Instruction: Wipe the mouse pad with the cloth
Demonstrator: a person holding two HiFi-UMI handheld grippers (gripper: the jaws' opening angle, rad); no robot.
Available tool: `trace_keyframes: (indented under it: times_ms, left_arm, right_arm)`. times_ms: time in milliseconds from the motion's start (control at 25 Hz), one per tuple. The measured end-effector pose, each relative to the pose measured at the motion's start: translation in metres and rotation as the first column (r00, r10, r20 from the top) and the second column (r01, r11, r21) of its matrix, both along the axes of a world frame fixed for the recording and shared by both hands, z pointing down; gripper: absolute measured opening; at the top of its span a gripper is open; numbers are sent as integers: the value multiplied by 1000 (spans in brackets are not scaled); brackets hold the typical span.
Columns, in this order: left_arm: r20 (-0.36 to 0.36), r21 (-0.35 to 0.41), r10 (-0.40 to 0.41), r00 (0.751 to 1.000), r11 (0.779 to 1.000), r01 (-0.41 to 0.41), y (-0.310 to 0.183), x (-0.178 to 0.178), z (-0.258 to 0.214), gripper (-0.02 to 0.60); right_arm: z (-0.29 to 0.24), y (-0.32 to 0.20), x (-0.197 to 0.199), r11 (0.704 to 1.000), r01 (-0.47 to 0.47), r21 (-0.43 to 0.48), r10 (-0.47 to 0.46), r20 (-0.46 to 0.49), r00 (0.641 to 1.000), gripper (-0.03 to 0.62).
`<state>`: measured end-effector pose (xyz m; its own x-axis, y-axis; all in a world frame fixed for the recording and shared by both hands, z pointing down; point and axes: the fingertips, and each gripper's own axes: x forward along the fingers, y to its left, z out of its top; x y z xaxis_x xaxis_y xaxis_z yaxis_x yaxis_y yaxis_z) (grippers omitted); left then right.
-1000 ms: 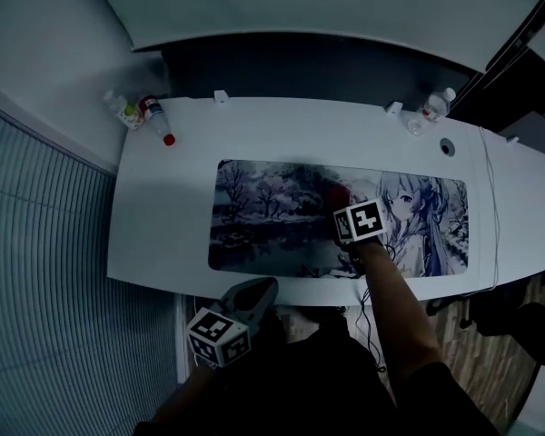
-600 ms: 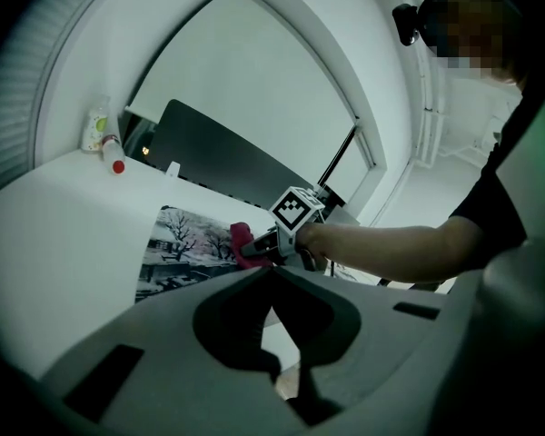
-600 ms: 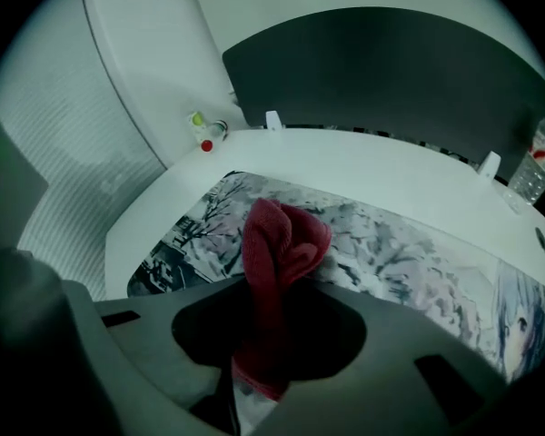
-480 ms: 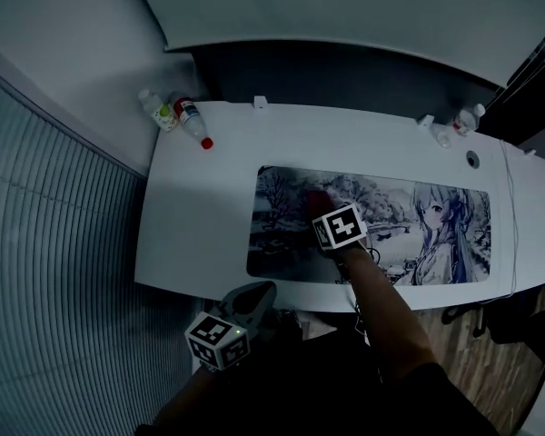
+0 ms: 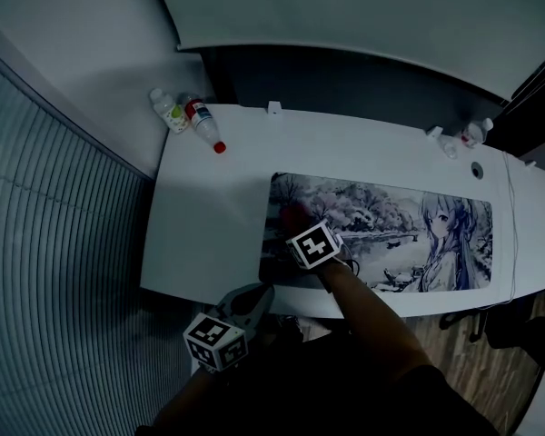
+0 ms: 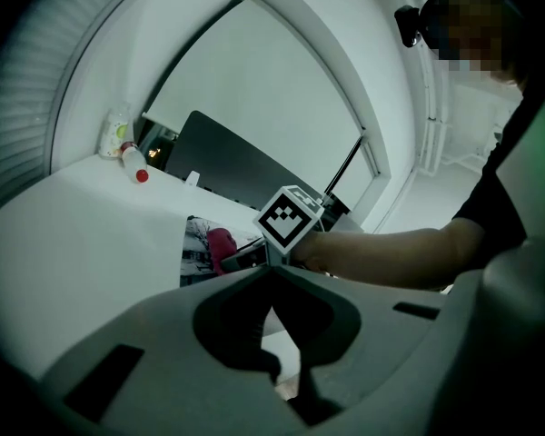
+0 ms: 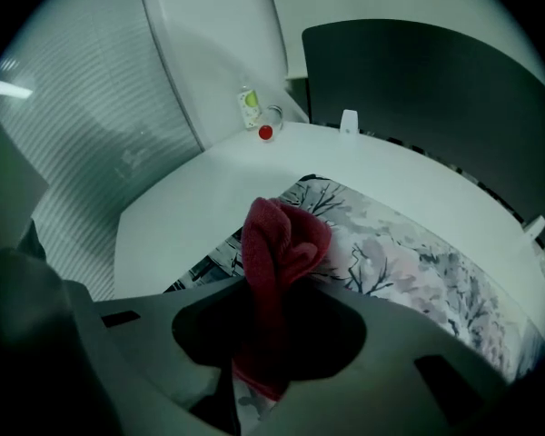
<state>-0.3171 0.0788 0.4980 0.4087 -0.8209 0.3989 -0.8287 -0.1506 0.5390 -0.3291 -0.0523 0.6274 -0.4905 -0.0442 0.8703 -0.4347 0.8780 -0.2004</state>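
The long mouse pad [image 5: 391, 230] with a printed winter scene and an anime figure lies on the white desk [image 5: 209, 216]. My right gripper [image 5: 300, 230] is over the pad's left end, shut on a red cloth [image 5: 294, 216] that presses on the pad. In the right gripper view the bunched cloth [image 7: 277, 243] sticks out from between the jaws over the pad [image 7: 409, 262]. My left gripper [image 5: 252, 300] hangs below the desk's front edge, shut and holding nothing; its view shows the right gripper's marker cube [image 6: 291, 218] and the cloth [image 6: 220, 246].
Two small bottles [image 5: 186, 113], one with a red cap, stand at the desk's back left corner. More small items [image 5: 463, 136] sit at the back right, with a cable [image 5: 511, 216] along the right side. A dark panel [image 5: 345, 80] runs behind the desk.
My right gripper has slid the red cloth leftwards along the pad, from near its middle to its left end. The left gripper has stayed below the desk edge.
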Motion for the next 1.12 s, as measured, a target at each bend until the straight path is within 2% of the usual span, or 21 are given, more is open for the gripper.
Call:
trace_keyframes:
  times_ms: [80,320,440,760,920,1120]
  left_arm:
    - [-1,1,-4,1000,1000,4,-2,-5,0,6]
    - [-21,-7,12,1000,1000,-12,-5,-4,5,6]
    - [-23,-10,28,999,1000,-28,-8,0,5,6]
    - [-17,-2,44,999,999,-44,-15,-3,2,6]
    - [-17,-9,61,998,998,-61,-18,2,2,6]
    - [1,-3,78,997,997,-78,-29,15,4,6]
  right_arm:
    - [-1,-5,-2,999,10,32,-10,-1,1000,112]
    - [-4,-6,-2,1000,-11,-8,11,34,999,112]
    - [-8,-6,-3,1000,-21,-15,23,81,996,112]
    - [-27,-47,-6,988,-156,-5,154,191,969,112]
    - [-26,-64,-5,973,-217,-72,227,184,956,112]
    - [-10,-85,10,968,-238,-85,248,147,957,112]
